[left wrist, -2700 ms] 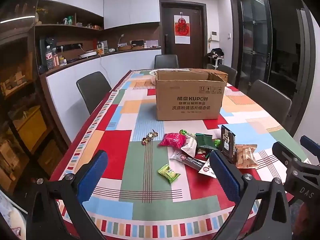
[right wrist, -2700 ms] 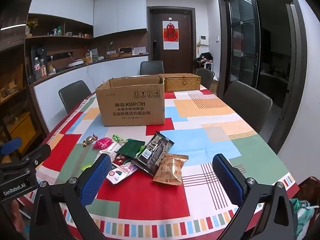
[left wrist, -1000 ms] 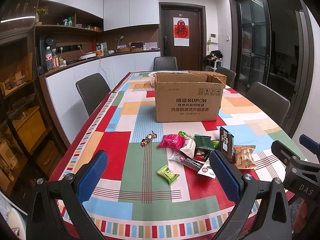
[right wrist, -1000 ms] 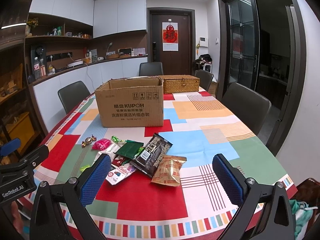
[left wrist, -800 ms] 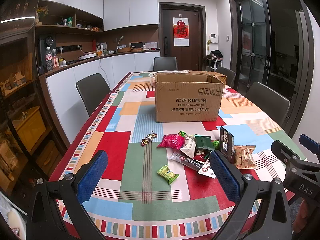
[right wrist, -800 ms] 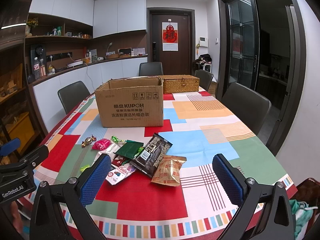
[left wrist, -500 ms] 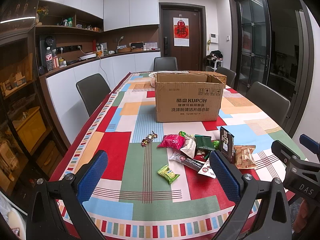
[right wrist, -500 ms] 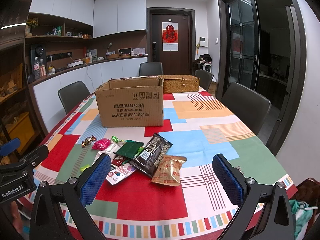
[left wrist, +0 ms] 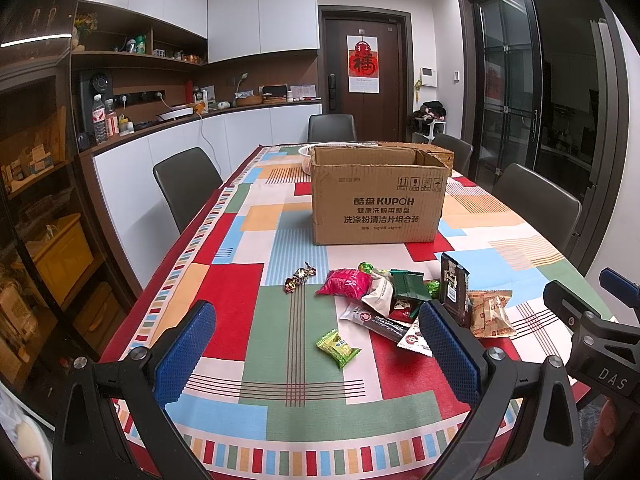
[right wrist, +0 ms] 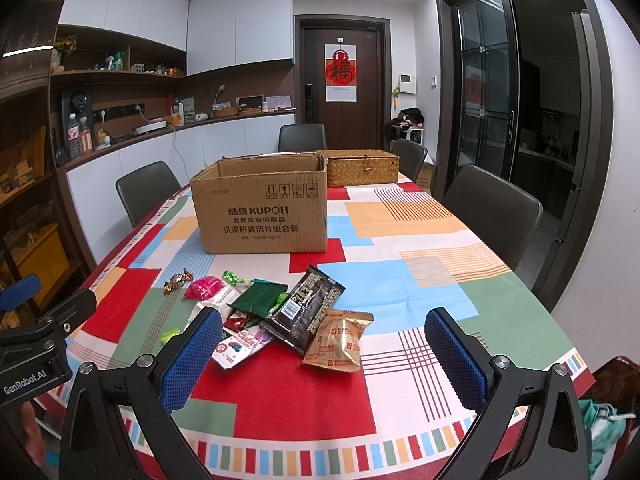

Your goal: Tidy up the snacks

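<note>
A pile of snack packets lies near the table's front edge: a pink packet (left wrist: 345, 282), a dark green pouch (right wrist: 258, 298), a long dark cookie pack (right wrist: 308, 307), an orange biscuit bag (right wrist: 338, 340) and a small green candy (left wrist: 338, 348). Behind them stands an open cardboard box (left wrist: 378, 204). My left gripper (left wrist: 316, 352) hovers open above the front edge, the green candy between its fingers' line but farther off. My right gripper (right wrist: 324, 354) is open too, short of the biscuit bag. Both hold nothing.
A patchwork tablecloth (right wrist: 420, 280) covers the long table. A wicker basket (right wrist: 362, 168) sits behind the box. Grey chairs (left wrist: 186, 184) line both sides. A counter with bottles runs along the left wall; glass doors are at the right.
Almost nothing moved; both grippers drifted very slightly and stayed open above the front edge. The snacks and the box lie as before.
</note>
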